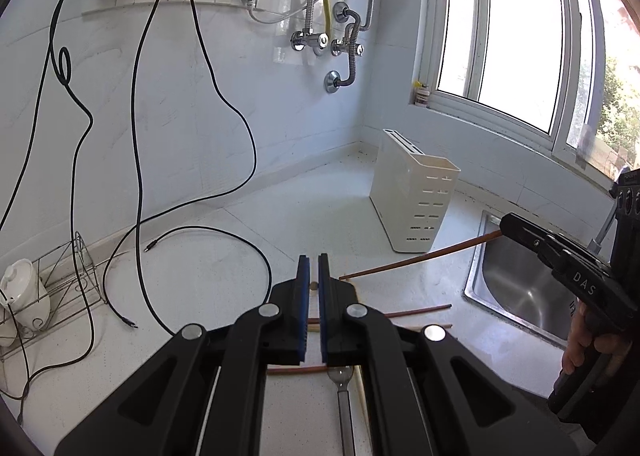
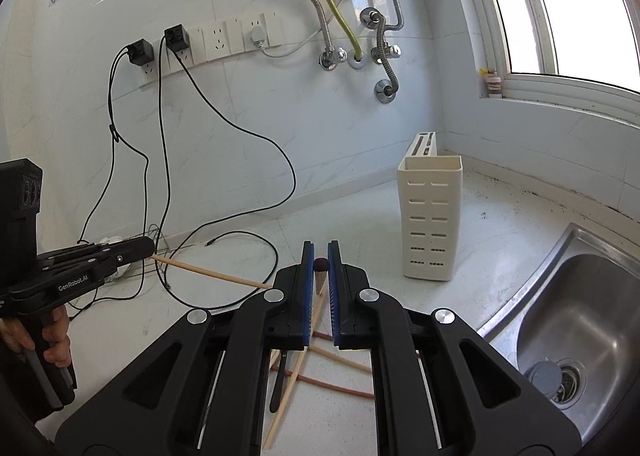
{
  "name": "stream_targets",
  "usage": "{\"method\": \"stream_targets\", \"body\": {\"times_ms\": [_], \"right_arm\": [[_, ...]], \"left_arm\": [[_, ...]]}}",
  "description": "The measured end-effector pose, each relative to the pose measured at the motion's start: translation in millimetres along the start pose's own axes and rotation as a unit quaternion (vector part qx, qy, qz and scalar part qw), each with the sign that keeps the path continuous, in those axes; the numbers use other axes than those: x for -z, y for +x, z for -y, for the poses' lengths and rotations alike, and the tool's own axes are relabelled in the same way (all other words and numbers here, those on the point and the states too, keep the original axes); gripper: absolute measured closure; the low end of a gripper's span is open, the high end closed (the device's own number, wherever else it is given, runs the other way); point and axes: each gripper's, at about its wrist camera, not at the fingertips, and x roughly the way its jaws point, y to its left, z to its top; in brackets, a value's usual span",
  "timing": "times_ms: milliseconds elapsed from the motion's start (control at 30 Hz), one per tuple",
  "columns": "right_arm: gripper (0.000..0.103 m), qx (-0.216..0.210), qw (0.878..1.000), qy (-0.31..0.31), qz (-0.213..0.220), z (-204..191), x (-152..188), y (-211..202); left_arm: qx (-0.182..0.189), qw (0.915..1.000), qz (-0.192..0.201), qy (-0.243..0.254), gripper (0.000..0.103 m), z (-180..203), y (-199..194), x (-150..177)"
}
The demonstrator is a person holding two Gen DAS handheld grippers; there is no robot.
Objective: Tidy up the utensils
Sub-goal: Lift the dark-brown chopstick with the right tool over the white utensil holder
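My left gripper (image 1: 314,268) is shut on a light wooden chopstick (image 2: 212,274), seen end-on between its pads (image 1: 313,287); in the right wrist view it sticks out of the left gripper (image 2: 136,246). My right gripper (image 2: 321,256) is shut on a reddish-brown chopstick (image 1: 420,258), its dark end (image 2: 321,265) between the pads. Both are held above the white counter. Below lie more chopsticks (image 2: 340,386) (image 1: 416,312), a fork (image 1: 340,376) and a black-handled utensil (image 2: 278,384). A white slotted utensil holder (image 2: 432,216) (image 1: 416,200) stands empty-looking by the back wall.
A steel sink (image 2: 580,316) (image 1: 520,288) lies to the right. Black cables (image 1: 224,252) trail over the counter from wall sockets (image 2: 176,44). A wire rack with a white pot (image 1: 24,296) stands at the left. Pipes and a window are behind.
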Motion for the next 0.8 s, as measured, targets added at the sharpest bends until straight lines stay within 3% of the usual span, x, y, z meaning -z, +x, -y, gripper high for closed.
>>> {"method": "stream_targets", "body": {"times_ms": [433,633,800], "right_arm": [[0.097,-0.075,0.997,-0.034,-0.004,47,-65,27],[0.097,-0.068,0.997,-0.027,0.021,65,-94,8],[0.097,-0.041,0.998,-0.013,0.054,76,-125,-19]], "left_arm": [[-0.056,0.9973,0.032,-0.035,0.099,27,29,-72],[-0.049,0.9964,0.066,-0.021,0.099,44,17,-100],[-0.008,0.9942,0.107,0.007,0.099,60,4,-129]]}}
